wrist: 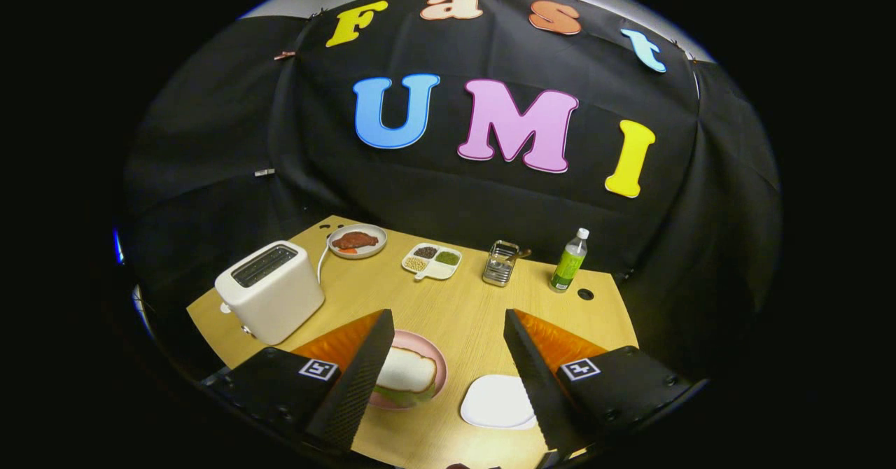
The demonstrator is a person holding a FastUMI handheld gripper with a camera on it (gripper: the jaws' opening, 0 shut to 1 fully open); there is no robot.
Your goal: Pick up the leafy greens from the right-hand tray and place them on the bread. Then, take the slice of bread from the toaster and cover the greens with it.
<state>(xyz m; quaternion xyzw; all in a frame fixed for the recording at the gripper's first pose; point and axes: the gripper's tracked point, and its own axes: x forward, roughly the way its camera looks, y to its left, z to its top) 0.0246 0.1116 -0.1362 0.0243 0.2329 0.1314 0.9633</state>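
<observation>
- Presently, at the far left of the wooden table [455, 308], a white toaster [269, 299] stands upright; its top slots look dark, and whether a slice sits inside cannot be told.
- Behind the toaster, toward the black cloth wall, a round plate [358, 241] carries a reddish-brown piece of food, with a white cord running between plate and toaster.
- Next, the claw's left finger [353, 385] rises in front of a pink plate [439, 364], covering that plate's left portion.
- On the pink plate lies a slice of bread [409, 371], with leafy greens [400, 397] showing beneath its near edge; the bread covers the greens.
- The gripper [448, 378] hangs above the table with its fingers spread wide apart, holding nothing and touching nothing; bare tabletop shows between them.
- Further back, roughly level with the gap between the fingers, a white divided dish [432, 262] holds dark, green and pale fillings in separate compartments.
- A white tray [495, 402] lies just beside the right finger [535, 385], which covers its right edge; the visible surface of the tray carries nothing.
- Beyond the right finger, a small metal holder [501, 263] stands near the back of the table.
- At the far right, a green bottle [568, 260] with a white cap stands upright, with a dark round hole in the tabletop just beside it.
</observation>
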